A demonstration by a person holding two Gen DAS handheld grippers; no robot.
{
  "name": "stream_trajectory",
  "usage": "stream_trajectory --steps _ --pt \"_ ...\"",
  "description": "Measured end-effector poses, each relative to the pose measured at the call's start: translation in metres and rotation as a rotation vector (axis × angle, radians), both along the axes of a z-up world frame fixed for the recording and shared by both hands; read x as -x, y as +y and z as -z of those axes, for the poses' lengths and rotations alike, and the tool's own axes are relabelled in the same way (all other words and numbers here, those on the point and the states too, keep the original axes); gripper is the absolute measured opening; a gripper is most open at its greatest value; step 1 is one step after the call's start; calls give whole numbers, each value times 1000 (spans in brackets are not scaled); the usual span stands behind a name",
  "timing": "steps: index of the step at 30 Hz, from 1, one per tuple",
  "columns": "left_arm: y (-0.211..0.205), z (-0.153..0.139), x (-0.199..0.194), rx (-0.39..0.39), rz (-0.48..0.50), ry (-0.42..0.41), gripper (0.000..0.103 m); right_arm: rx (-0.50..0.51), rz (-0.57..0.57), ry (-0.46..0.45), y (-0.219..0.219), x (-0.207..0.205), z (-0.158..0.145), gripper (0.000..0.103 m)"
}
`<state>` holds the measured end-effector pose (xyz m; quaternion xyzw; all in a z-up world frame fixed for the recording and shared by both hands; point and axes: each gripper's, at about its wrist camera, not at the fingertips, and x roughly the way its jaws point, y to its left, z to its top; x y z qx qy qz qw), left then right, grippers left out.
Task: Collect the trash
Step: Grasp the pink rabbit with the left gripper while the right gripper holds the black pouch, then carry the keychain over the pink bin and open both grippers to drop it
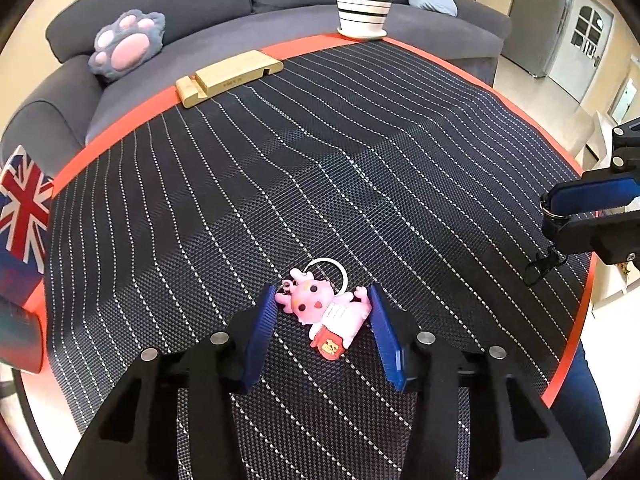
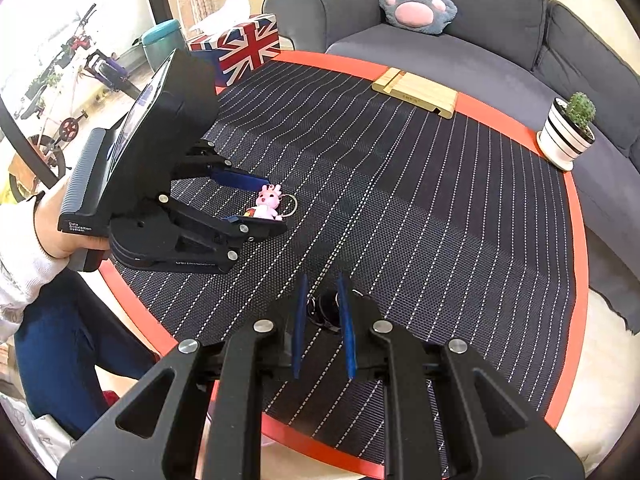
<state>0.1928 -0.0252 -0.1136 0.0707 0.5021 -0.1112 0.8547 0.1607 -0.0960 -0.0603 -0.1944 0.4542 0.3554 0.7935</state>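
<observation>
Left edge of table: Union Jack tissue box (image 2: 240,46) at the rim, untouched; no bin or trash container visible in either view, so where collected items end up cannot be told.

Left gripper (image 1: 322,312) angled down onto the striped table mat (image 1: 360,160); its blue pads sit either side of the pink rabbit keychain (image 1: 326,312), narrowed onto it; the pads appear to touch the figure's arm on each flank, though the keychain lies flat on the mat, not lifted; reads as grasp just made, pickup pending. A hand (image 2: 56,236) in a white sleeve holds this tool.

Centre, far edge: wooden phone stand (image 1: 230,76) on the red rim; probably not trash.

Right gripper (image 2: 323,320) nearly closed, pads narrow on a small dark item with metal rings (image 2: 320,312), likely a second keychain or strap; exact identity unclear; a black loop dangles below it in the left view.

Far right: potted cactus (image 1: 364,8), undisturbed.

Progress judgement: one item held, one being gripped, none visibly deposited; carrying and dropping remain.
</observation>
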Motion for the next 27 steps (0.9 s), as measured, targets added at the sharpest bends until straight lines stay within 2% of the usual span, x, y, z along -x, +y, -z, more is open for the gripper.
stream_trajectory --steps 12,27 --pt "4 -28 25 29 5 -51 46 -39 -5 -27 -1 11 -13 15" --pt "-15 -74 100 76 66 -149 46 -97 -55 -85 -6 64 -39 15"
